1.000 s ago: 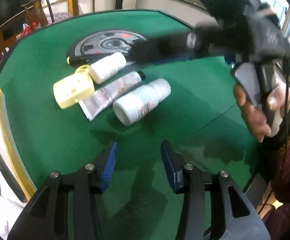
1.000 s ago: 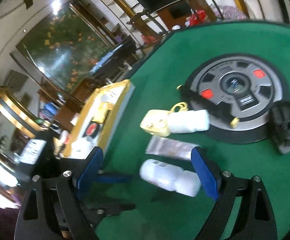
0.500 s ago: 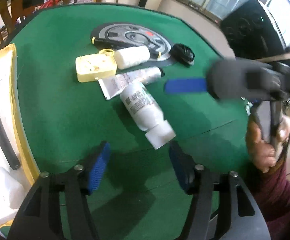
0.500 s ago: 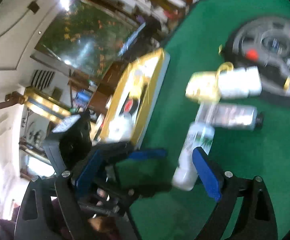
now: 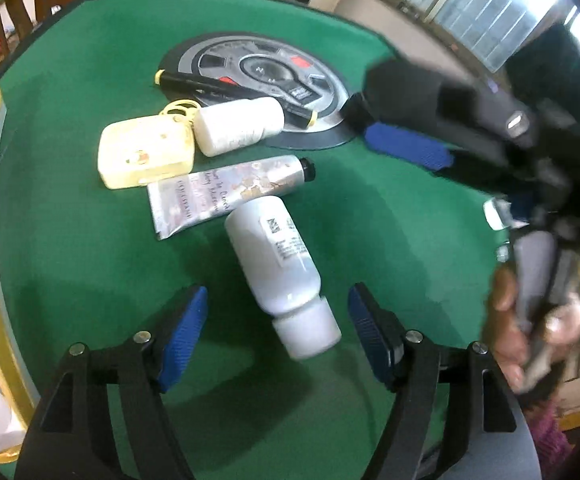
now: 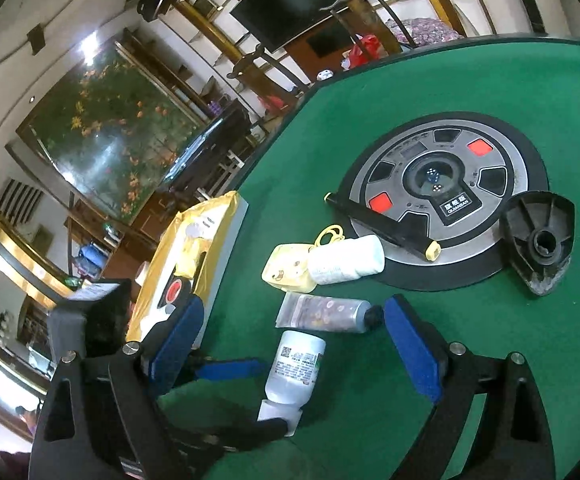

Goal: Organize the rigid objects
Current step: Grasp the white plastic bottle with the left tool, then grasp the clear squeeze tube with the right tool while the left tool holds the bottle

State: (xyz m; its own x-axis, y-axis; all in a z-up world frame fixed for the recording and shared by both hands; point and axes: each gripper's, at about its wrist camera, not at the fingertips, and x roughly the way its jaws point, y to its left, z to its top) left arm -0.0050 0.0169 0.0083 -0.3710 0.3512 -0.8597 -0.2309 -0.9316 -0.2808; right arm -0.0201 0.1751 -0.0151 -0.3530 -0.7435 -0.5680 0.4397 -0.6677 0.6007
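A large white bottle (image 5: 280,270) lies on the green table (image 5: 70,240) with its cap toward me, between the open jaws of my left gripper (image 5: 278,328). It also shows in the right wrist view (image 6: 295,368). Behind it lie a printed tube (image 5: 226,192), a small white bottle (image 5: 238,126) and a pale yellow case (image 5: 144,152). My right gripper (image 6: 293,344) is open and empty, hovering above the tube (image 6: 325,314) and the large bottle. It shows blurred at the right of the left wrist view (image 5: 429,136).
A round grey disc (image 6: 441,196) with red buttons sits at the table's centre, a black marker (image 6: 381,228) across its edge. A black plastic piece (image 6: 539,244) rests at its right. A gold-edged tray (image 6: 194,264) with items lies at the table's left edge.
The large white bottle has turned so its cap points toward my left gripper, which has closed in around it. My right gripper swung across above the objects.
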